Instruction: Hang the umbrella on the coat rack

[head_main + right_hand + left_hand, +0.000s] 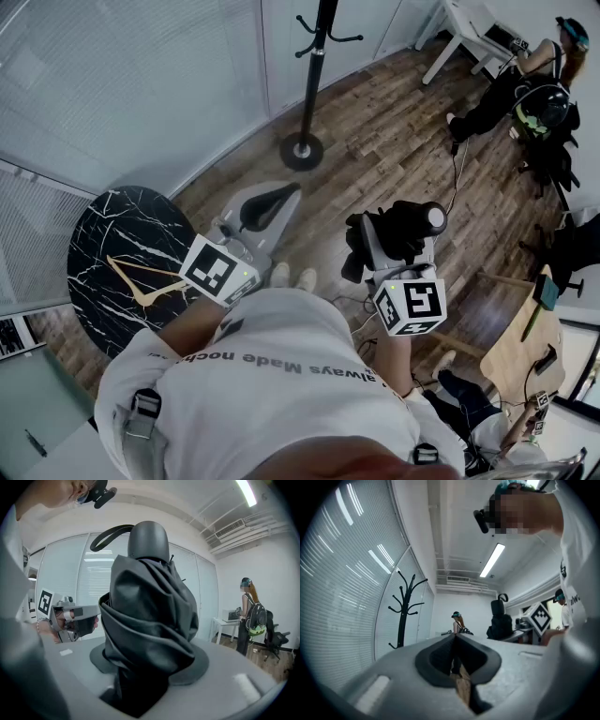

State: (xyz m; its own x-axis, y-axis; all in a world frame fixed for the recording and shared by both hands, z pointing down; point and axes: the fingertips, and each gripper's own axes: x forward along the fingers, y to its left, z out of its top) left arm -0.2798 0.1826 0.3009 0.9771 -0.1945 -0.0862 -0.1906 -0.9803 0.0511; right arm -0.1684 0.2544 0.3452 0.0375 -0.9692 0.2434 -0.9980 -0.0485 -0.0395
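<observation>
Over wooden floor (394, 150), I am holding the folded black umbrella (150, 606) between the jaws of the right gripper (149, 663), which are clamping its bundled cloth. The left gripper (454, 639) is keeping its jaws pressed together, empty, and the coat rack (314, 75) is standing well apart.

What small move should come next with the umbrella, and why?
Probably carry it forward toward the rack. The right tool is clamped on the folded umbrella, the umbrella's strap loop stands free at the top, and the rack stands some way ahead across the floor, so its hooks seem out of reach from here.
</observation>
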